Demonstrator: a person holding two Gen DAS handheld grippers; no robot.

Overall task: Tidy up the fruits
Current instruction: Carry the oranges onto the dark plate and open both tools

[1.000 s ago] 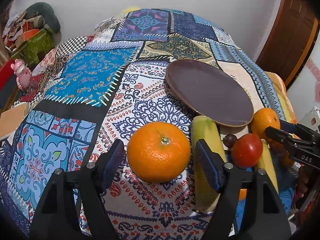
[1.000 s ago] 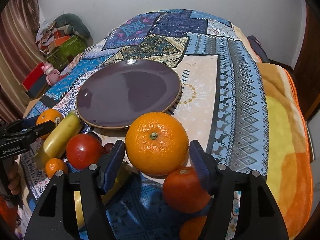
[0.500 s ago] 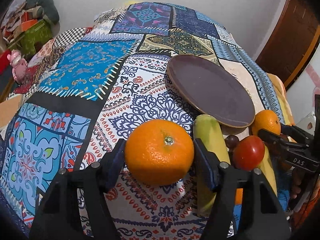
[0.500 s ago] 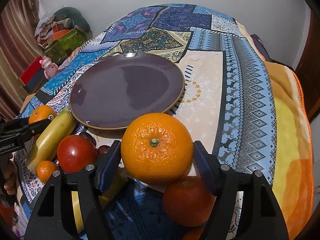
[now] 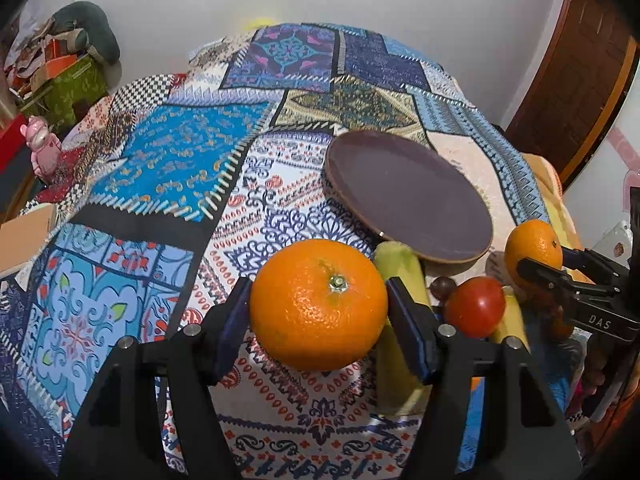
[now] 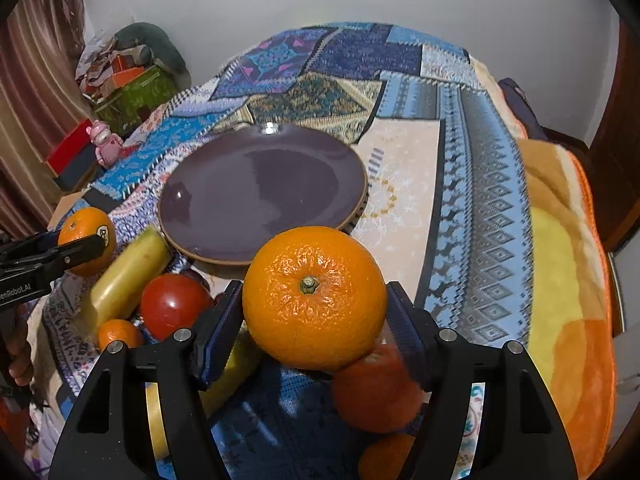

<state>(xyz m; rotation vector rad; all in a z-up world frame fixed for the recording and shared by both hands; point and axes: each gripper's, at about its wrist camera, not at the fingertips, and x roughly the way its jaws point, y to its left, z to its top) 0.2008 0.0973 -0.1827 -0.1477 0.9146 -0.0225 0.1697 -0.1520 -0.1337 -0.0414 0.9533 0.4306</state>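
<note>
Oranges are clamped in both grippers: the left gripper (image 5: 318,312) is closed on one orange (image 5: 318,304), the right gripper (image 6: 314,312) on another orange (image 6: 314,304), each raised above a patchwork bedspread (image 5: 168,168). A bare purple plate (image 6: 260,196) lies just beyond. Beside it sit a tomato (image 6: 174,304), bananas (image 6: 128,272) and smaller oranges (image 6: 374,392). The pick-up looks finished; carrying seems underway. Next, each orange likely needs moving over the plate, lowering gently and releasing, so it does not roll off.

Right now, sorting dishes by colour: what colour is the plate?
Dark purple plate, tan rim; right wrist view.
</note>
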